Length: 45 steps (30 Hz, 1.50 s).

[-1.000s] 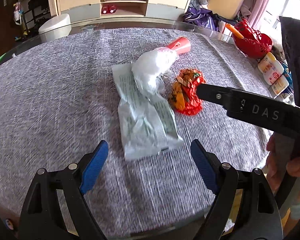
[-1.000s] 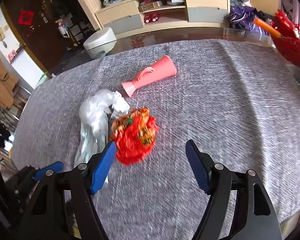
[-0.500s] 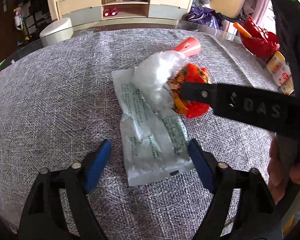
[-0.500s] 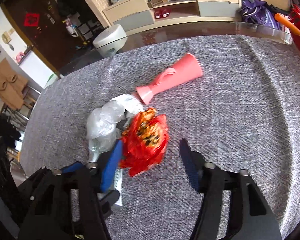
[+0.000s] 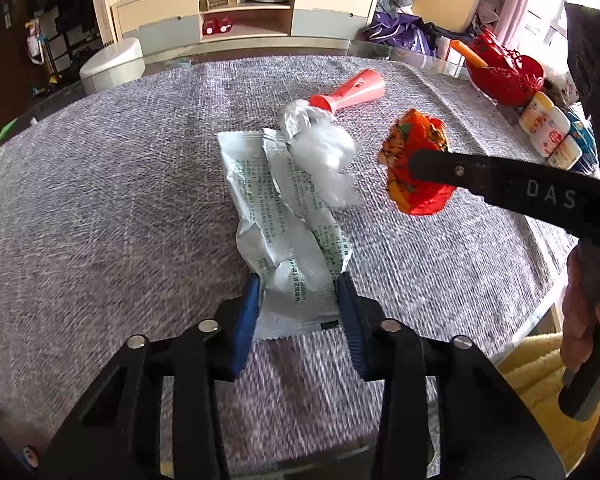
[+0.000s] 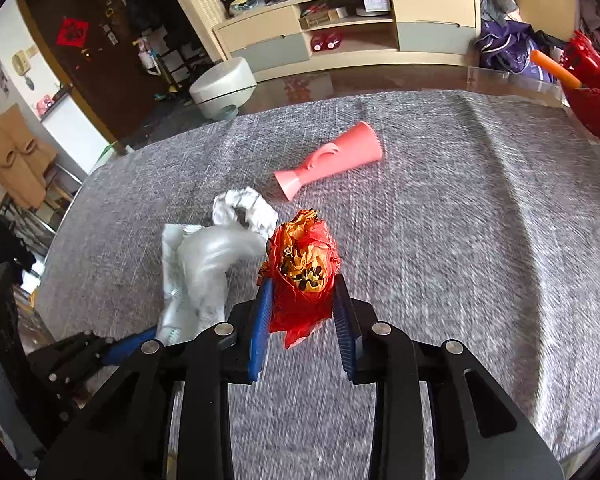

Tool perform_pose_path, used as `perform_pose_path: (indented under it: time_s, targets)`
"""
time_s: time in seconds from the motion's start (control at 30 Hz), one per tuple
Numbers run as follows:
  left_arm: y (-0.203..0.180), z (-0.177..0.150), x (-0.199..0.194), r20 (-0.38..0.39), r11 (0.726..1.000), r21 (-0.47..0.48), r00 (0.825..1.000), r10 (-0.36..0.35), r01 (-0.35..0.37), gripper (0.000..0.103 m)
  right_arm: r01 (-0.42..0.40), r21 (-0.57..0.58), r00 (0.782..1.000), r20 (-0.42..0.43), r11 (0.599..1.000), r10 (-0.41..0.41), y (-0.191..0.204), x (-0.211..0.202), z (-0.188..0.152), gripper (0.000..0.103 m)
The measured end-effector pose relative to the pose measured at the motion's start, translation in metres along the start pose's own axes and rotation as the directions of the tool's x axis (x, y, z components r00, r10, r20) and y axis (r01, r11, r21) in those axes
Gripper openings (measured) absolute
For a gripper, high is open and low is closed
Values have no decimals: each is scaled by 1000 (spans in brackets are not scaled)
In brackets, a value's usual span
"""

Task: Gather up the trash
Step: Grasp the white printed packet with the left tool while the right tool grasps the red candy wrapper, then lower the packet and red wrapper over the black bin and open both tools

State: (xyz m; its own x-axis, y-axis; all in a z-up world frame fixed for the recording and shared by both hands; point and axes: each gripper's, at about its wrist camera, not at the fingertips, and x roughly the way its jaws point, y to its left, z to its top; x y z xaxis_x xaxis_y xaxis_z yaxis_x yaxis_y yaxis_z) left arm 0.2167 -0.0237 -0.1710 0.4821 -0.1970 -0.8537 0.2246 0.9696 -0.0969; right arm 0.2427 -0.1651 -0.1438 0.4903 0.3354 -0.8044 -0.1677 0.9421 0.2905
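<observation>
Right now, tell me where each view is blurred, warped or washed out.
Left wrist view: the grey tablecloth smears near the bottom edge, the window at top right is blown out. Right wrist view: cloth streaks at right, the cabinet bows from fisheye, the red wrapper stays sharp.

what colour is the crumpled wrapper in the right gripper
Red and orange with dark speckles; the crumpled wrapper shows best in the right wrist view.

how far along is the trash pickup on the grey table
Nothing looks binned yet; no bin is in view. In hand: the left gripper, jaws just closing, pinches the silver foil wrapper with green print; the right gripper, also just closing, clamps the crumpled red-orange wrapper. Left: the crumpled clear plastic film and the pink plastic cone-shaped piece lie on the grey cloth-covered table.
</observation>
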Motion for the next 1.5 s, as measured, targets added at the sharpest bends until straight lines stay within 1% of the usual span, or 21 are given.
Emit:
perform_pose_path:
  time_s: [0.13,0.33,0.53,0.83,1.07,1.3,1.5]
  targets:
    - [-4,-8,-16,18,1000,12,1000,7,-7,31,-2,5,1000,9,1000,2,0,-14,-11,31]
    - [-8,-21,-43,47,1000,11,999,18,-18,31,0,-2,999,32,1000,0,7,-37,-23,31]
    - [-7,-41,-71,68,1000,4,997,26,-26,32,23,-2,998,59,1000,-23,8,-66,-40,31]
    - [-9,-71,-98,80,1000,6,997,20,-20,32,30,12,997,76,999,-30,4,-94,-70,31]
    - [-15,-91,-120,104,1000,8,995,11,-12,32,25,10,995,95,1000,-26,6,-113,-89,31]
    - [-27,-122,-135,106,1000,26,994,-16,14,32,12,-9,996,86,1000,-11,14,-125,-121,31]
    - [-31,-157,-132,66,999,17,997,-48,47,32,9,-26,1000,29,1000,-8,21,-118,-158,31]
